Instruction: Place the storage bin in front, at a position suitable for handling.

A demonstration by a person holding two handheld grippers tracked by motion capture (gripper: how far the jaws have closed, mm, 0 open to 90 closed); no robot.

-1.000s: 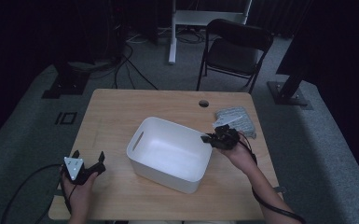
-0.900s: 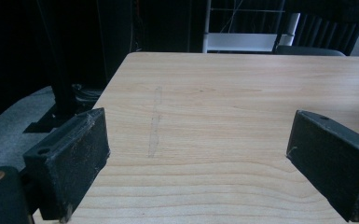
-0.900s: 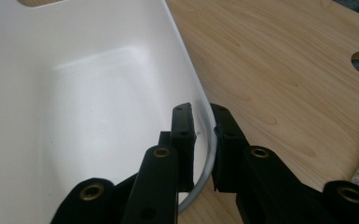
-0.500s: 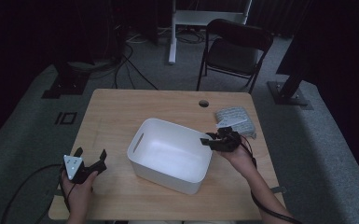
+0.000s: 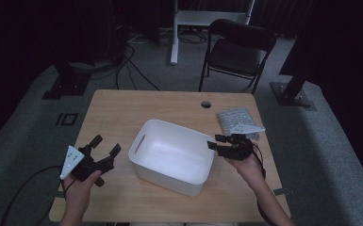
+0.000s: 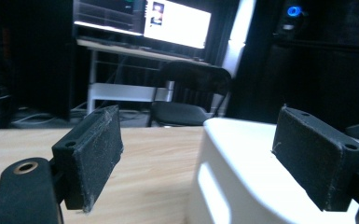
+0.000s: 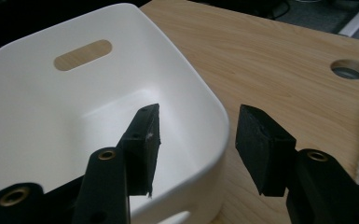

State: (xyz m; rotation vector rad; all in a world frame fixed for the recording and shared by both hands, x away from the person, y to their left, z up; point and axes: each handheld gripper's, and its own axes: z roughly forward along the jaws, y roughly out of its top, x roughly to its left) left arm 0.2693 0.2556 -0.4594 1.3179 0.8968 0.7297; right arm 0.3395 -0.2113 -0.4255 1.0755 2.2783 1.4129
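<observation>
Both grippers open: right gripper [image 5: 219,142] jaws straddle white bin [image 5: 169,160] rim; left gripper [image 5: 104,147] beside it

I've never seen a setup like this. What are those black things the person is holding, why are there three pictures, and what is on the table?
No robot here: a person holds a pair of hand-worked tongs in each hand. The left tongs and the right tongs both stand open and hold nothing.

The wide picture comes from a camera fixed above the person's side of the wooden table. The other two come from small cameras riding on the tongs, looking out between their black jaws.

On the table sits an empty white tub with a slot handle. In the right gripper view, the jaws straddle the tub's rim, one inside, one outside. Beside the right hand lies a grey folded cloth. A black folding chair stands beyond the table.
</observation>
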